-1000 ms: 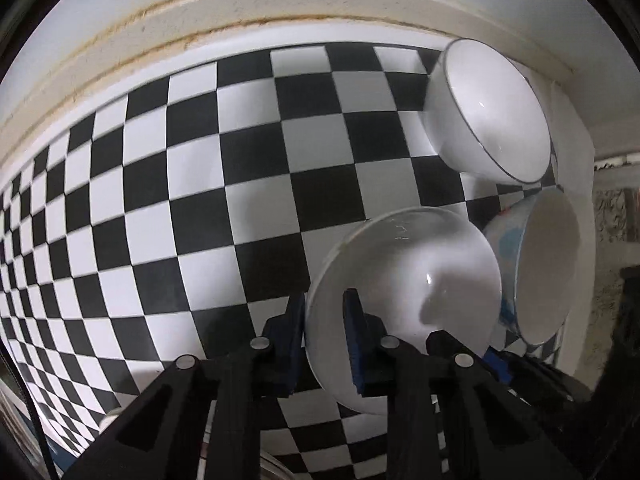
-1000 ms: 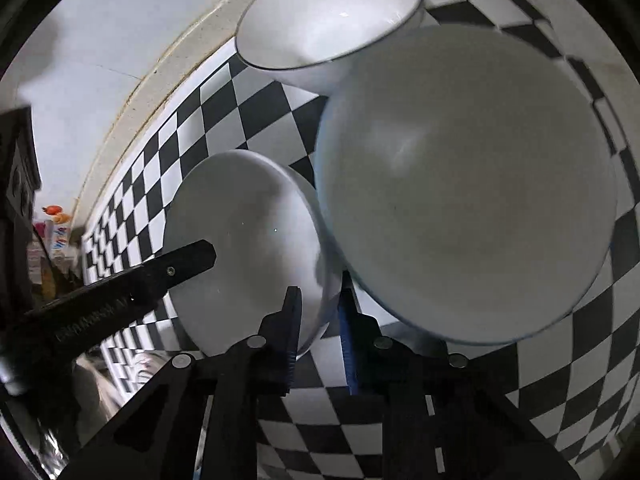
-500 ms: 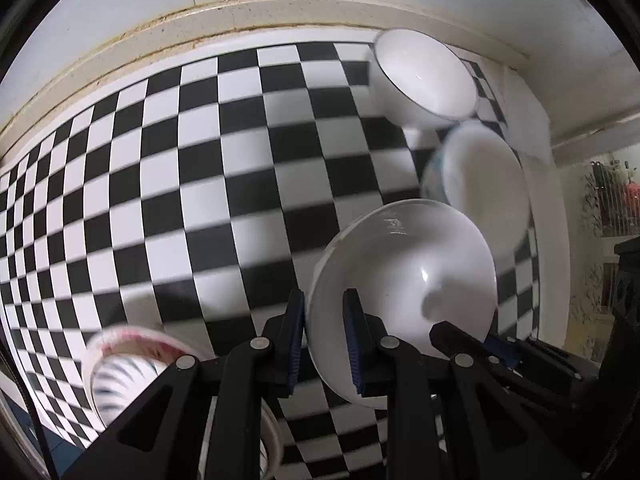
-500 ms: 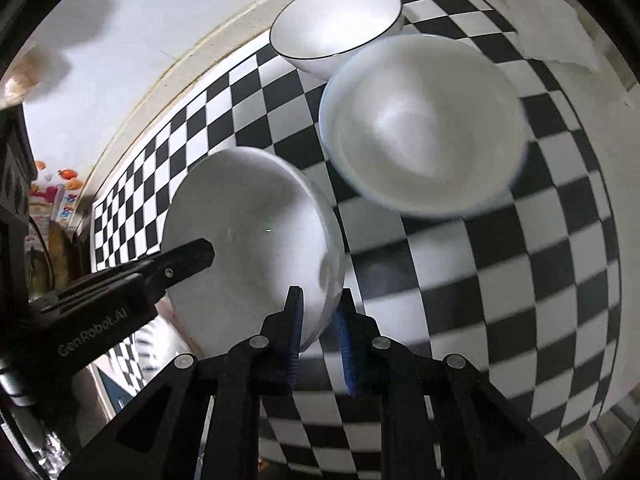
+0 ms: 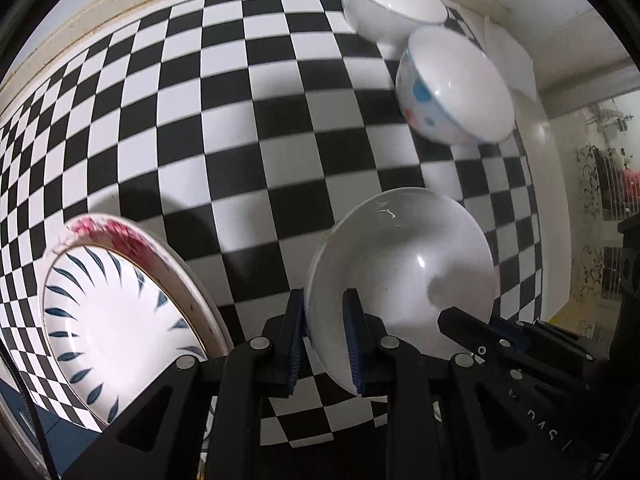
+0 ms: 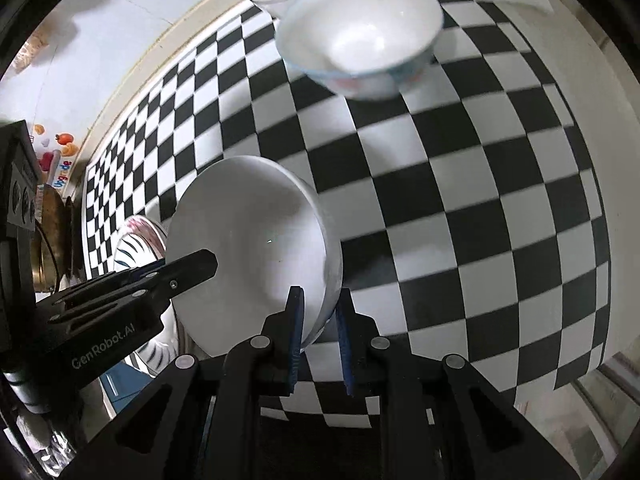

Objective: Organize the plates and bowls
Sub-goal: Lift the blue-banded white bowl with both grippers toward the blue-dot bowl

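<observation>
At lower centre, left gripper and right gripper pinch opposite rims of one white bowl, both nearly closed. Uneven pulls could twist it free, dropping it on the patterned plate.

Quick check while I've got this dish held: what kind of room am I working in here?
Most likely a home kitchen or dining spot. A black-and-white checkered tablecloth covers the surface, bowls and a patterned plate sit on it, and fruit-shaped stickers or magnets show off to the side.

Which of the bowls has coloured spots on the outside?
The middle bowl, sitting on the checkered cloth just in front of the plain white bowl by the wall. It has blue and pink spots and a blue rim; the others are plain white.
</observation>
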Demonstrator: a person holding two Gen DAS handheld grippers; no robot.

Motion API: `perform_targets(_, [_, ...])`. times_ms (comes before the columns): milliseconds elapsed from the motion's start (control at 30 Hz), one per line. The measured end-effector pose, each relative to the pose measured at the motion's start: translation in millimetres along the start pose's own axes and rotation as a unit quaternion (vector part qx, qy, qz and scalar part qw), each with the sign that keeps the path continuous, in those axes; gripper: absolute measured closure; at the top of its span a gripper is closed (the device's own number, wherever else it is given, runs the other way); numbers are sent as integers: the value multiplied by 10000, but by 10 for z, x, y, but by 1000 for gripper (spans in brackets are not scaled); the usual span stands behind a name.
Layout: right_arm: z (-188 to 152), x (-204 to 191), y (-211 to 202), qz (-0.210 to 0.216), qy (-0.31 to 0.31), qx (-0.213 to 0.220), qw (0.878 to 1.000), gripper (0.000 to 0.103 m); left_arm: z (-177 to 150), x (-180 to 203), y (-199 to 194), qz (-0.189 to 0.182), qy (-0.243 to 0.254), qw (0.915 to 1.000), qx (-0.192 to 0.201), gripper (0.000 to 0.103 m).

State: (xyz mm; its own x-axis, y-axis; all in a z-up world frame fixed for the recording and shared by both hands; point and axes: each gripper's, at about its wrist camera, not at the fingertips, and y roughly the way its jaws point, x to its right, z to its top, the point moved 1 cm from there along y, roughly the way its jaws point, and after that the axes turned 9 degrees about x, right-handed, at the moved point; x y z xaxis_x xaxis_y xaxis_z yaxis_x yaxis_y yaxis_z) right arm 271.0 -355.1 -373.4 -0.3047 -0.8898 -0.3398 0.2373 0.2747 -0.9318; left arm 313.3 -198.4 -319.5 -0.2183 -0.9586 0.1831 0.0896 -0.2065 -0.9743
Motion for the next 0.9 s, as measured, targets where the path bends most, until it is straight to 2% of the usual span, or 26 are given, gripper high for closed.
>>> perform_targets(500, [-90, 169, 88, -147, -50, -144, 9998, 85, -177, 90, 282, 54, 35, 9996, -261, 86])
perform_targets(633, [-55, 248, 37, -33, 63, -320, 9995, 83, -119, 27, 54, -70, -165, 9997, -192, 85])
perform_targets(767, [84, 398, -323, 123, 202, -51, 9997, 83, 113, -29, -336, -212, -385, 9989, 190, 82])
perform_targets(900, [413, 560, -691, 242, 362, 381, 9983, 62, 452, -7, -467, -297, -431, 9978, 406, 78])
